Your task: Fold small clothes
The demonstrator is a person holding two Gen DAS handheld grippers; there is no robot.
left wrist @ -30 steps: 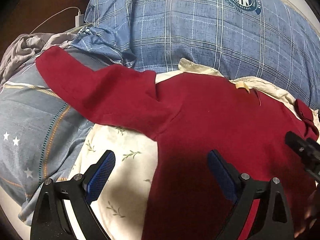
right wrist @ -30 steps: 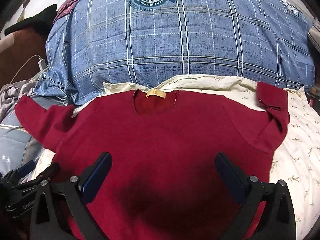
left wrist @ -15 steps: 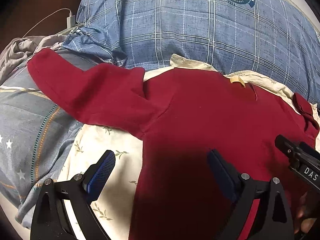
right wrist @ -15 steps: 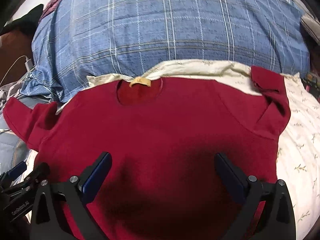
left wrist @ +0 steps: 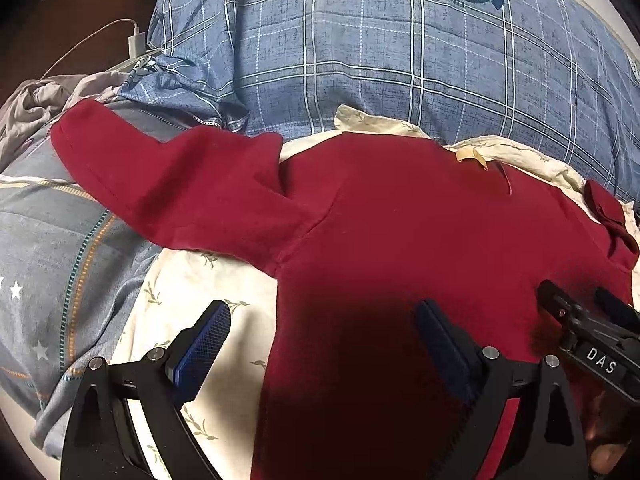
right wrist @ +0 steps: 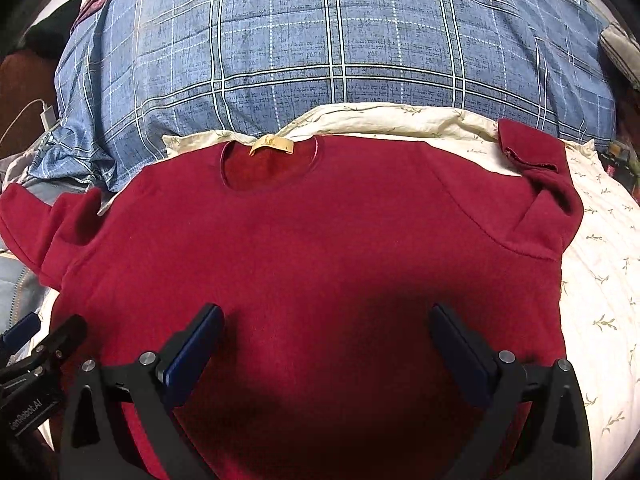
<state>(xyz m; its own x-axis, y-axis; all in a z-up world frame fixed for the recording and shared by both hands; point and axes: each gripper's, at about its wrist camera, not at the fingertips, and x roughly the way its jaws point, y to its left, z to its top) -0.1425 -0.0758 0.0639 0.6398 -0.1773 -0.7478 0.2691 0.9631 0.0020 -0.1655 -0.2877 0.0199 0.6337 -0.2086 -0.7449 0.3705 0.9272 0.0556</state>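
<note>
Left gripper: jaws wide apart, nothing held, hovering above the left side seam of the red sweater; one blue pad over the floral sheet, the other over red fabric. Right gripper: jaws likewise spread, empty, poised over the lower middle of the sweater.

Sweater spread face up, roughly flat, on the floral sheet. Neck tag at the far edge of the sweater, next to the blue plaid duvet. Left sleeve stretched straight out from the sweater, cuff reaching onto the grey striped bedding. Right sleeve already doubled back on itself at the sweater's right shoulder. White charger and cable beyond the left sleeve, well apart from the sweater.

Step judged: garment laid out, first real fold not yet begun. Contact with fabric not evident for either gripper.

Next move, judged: left gripper out to the left sleeve, pinch near the cuff, carry it across the sweater body. Thick, soft knit; a pinch through both layers probably needed to avoid dragging the body askew.
</note>
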